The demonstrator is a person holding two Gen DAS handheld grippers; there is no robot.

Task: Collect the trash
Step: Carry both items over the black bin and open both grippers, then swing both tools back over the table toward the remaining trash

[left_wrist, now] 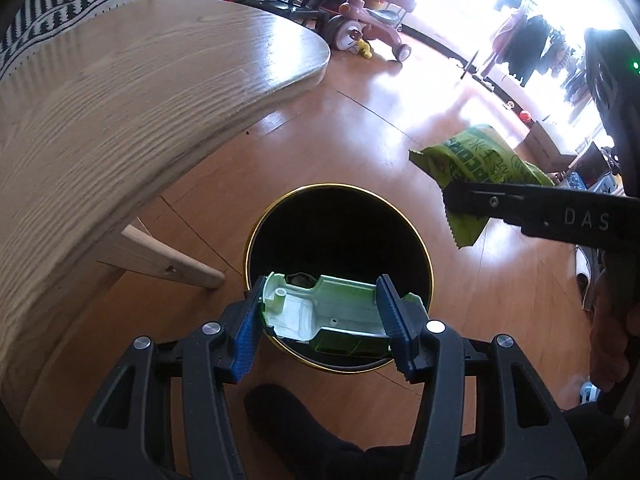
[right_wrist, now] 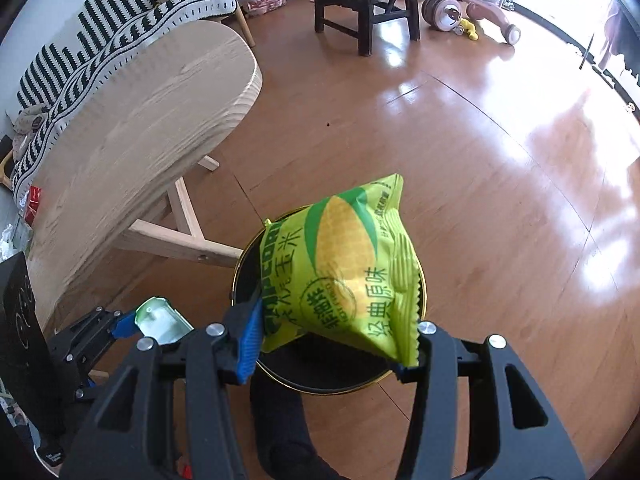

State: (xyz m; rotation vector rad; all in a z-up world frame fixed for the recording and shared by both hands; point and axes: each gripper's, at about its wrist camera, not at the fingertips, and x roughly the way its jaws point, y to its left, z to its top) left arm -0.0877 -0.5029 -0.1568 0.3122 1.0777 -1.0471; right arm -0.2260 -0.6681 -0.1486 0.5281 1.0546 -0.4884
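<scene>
My left gripper (left_wrist: 320,320) is shut on a flattened green and white carton (left_wrist: 320,312) and holds it over the near rim of a round black trash bin with a gold rim (left_wrist: 340,216) on the floor. My right gripper (right_wrist: 336,340) is shut on a green and yellow corn snack bag (right_wrist: 348,268) held above the same bin (right_wrist: 328,376). In the left wrist view the bag (left_wrist: 484,160) and the right gripper (left_wrist: 452,200) hang to the bin's right. In the right wrist view the left gripper (right_wrist: 124,324) with the carton (right_wrist: 160,316) is at lower left.
A light wooden oval table (left_wrist: 120,120) stands left of the bin, its leg (left_wrist: 168,260) close to it. A striped sofa (right_wrist: 100,36), a dark chair (right_wrist: 364,4) and a pink tricycle (right_wrist: 468,4) stand farther off on the wood floor. My dark foot (left_wrist: 292,420) is near the bin.
</scene>
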